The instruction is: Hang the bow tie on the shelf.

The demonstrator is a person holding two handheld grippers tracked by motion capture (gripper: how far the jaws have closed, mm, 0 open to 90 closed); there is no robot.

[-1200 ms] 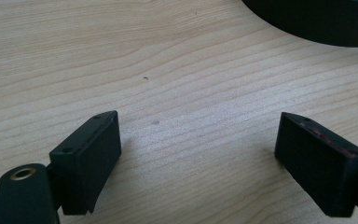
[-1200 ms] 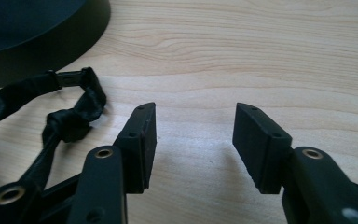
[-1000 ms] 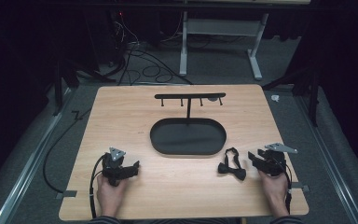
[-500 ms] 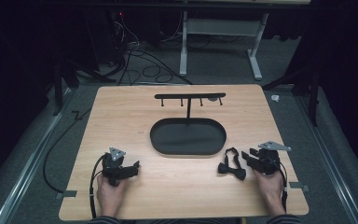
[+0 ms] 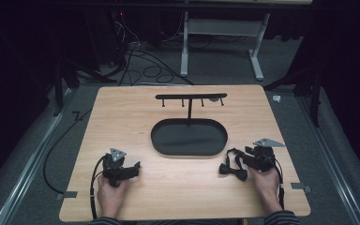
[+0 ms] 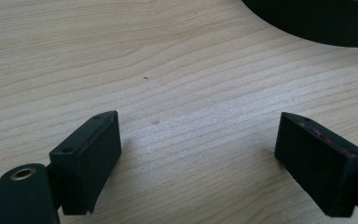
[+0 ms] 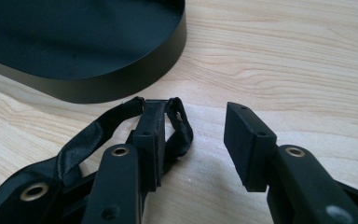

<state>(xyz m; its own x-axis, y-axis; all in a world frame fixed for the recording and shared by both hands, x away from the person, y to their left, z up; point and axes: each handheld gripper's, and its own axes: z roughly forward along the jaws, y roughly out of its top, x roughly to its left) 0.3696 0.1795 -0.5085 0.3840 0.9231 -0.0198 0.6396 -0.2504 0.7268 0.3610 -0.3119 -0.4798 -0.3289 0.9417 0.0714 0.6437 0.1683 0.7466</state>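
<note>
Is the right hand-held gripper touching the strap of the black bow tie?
Touching. In the right gripper view the strap loops around one finger of the right hand-held gripper and lies against it; nothing sits between the jaws.

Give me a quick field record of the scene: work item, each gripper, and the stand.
work item: black bow tie with strap, lying on the wooden table
right gripper: fingers apart and just been closing; one finger sits inside the strap loop, no pinch yet
left gripper: open, nothing between its fingers, low over bare wood
stand: black oval tray with an upright post and hook bar, mid-table
tie vs tray: apart, tie beside the tray's right end
</note>
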